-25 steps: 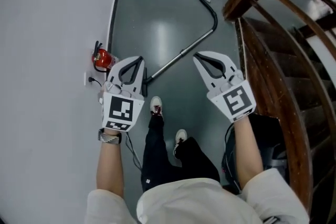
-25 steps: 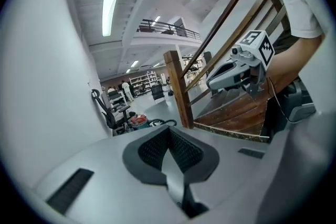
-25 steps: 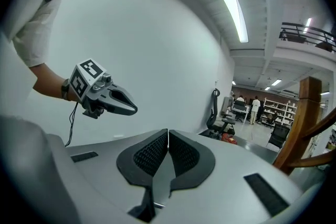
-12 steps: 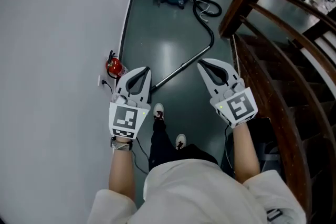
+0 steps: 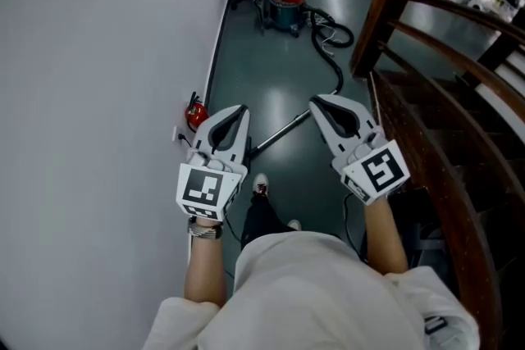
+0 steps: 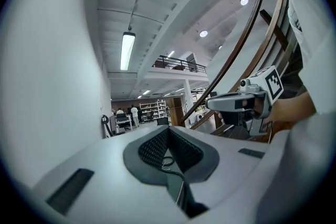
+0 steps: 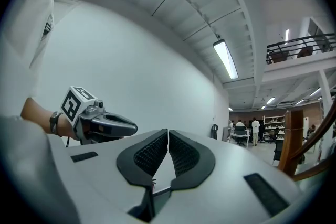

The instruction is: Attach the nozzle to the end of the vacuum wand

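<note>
Wand (image 5: 283, 131) of the vacuum on the grey floor (image 5: 271, 53), slanting away from just ahead of the person's shoe (image 5: 261, 184) and showing between the two grippers in the head view. Black hose (image 5: 338, 65) curling from its far end back to the red-topped canister (image 5: 285, 0) near the white wall (image 5: 98, 53). Left gripper (image 5: 236, 111) pressed fully together on nothing, right gripper (image 5: 318, 101) closed to a hairline slit and likewise empty, both pointing level, side by side, well above the wand and touching none of it.
</note>
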Tool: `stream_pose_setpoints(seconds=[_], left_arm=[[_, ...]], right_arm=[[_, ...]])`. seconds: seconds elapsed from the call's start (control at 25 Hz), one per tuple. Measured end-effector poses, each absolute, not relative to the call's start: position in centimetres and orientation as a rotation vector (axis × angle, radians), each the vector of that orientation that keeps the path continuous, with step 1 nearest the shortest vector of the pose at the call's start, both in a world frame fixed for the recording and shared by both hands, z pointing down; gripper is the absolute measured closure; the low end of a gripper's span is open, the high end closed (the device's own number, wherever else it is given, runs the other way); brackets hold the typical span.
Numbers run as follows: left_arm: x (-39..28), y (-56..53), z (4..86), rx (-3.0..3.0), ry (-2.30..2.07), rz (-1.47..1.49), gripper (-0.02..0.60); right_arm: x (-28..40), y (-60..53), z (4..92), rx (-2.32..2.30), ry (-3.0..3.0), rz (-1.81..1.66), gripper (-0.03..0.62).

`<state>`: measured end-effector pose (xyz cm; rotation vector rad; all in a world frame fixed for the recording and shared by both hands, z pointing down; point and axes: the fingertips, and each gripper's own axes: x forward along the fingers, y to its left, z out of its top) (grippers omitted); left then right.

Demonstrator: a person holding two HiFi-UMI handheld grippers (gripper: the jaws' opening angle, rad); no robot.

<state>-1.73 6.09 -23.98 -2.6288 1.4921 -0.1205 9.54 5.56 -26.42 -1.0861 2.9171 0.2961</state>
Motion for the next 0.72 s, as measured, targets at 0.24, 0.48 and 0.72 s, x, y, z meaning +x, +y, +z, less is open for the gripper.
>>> stream_pose_setpoints(seconds=[0.24,0.48,0.72], left_arm=[[-1.2,8.9,-25.9,-2.587,1.493,-0.085,0.581],[-0.4,10.5,-27.1,-2.56,1.484,-0.064,0.58],[0.5,10.6,-27.3,-2.547,1.479,-0.087,0.581]], right_arm=[[10.5,8.3,-28.2,-1.076,2.892,0.336,0.562],[11.4,10.4,-28.8,-1.046,2.868,0.28,0.565],[12.3,10.8,-28.4,-1.08,2.863,0.283,0.568]])
